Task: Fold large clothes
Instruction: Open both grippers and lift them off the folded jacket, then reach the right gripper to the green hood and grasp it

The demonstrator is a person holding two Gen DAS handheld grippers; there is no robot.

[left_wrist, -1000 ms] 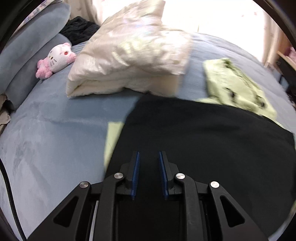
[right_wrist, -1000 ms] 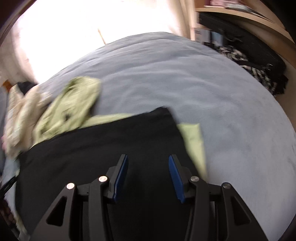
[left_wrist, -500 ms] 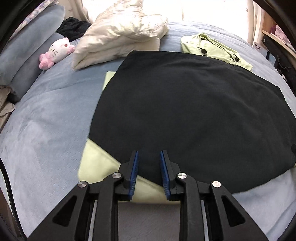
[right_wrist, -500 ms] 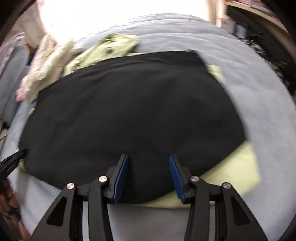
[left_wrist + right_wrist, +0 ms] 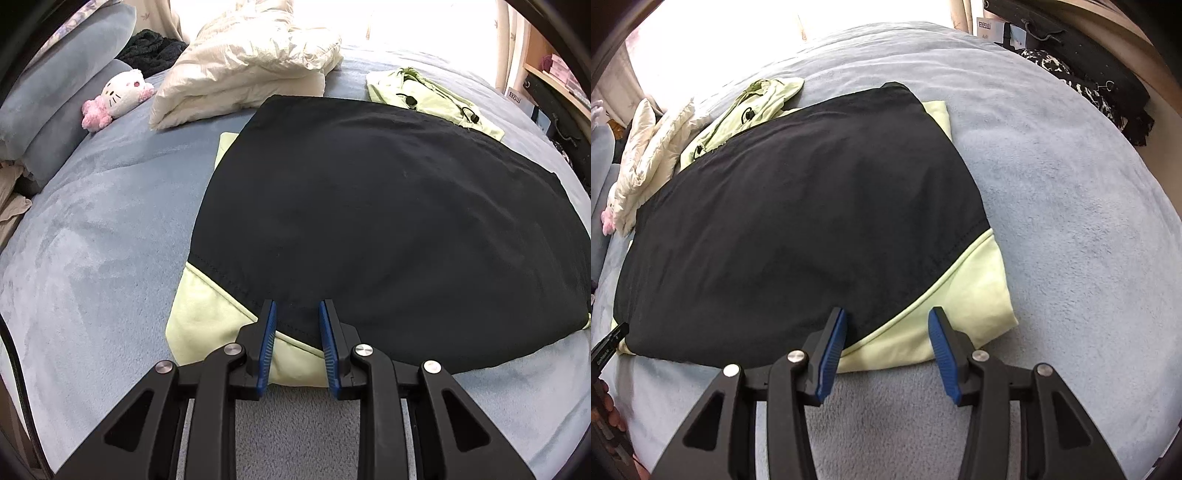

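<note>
Both views pulled back over the last second; the jacket (image 5: 388, 206), earlier filling the frames, now lies whole, flat on the bed (image 5: 92, 221).

Left hand-held gripper (image 5: 297, 325): jaws narrow, empty, over the near left hem. Right hand-held gripper (image 5: 888, 332): jaws moderately wide, empty, over the near right green corner.

Judgement: next fold needs both near corners pinched through all layers, lifted together, carried level to keep the edge straight.

Left view alone shows the quilt (image 5: 251, 74) and plush cat (image 5: 118, 96) clearly. Right view alone shows dark clothes (image 5: 1100, 92) beyond the bed's edge.
</note>
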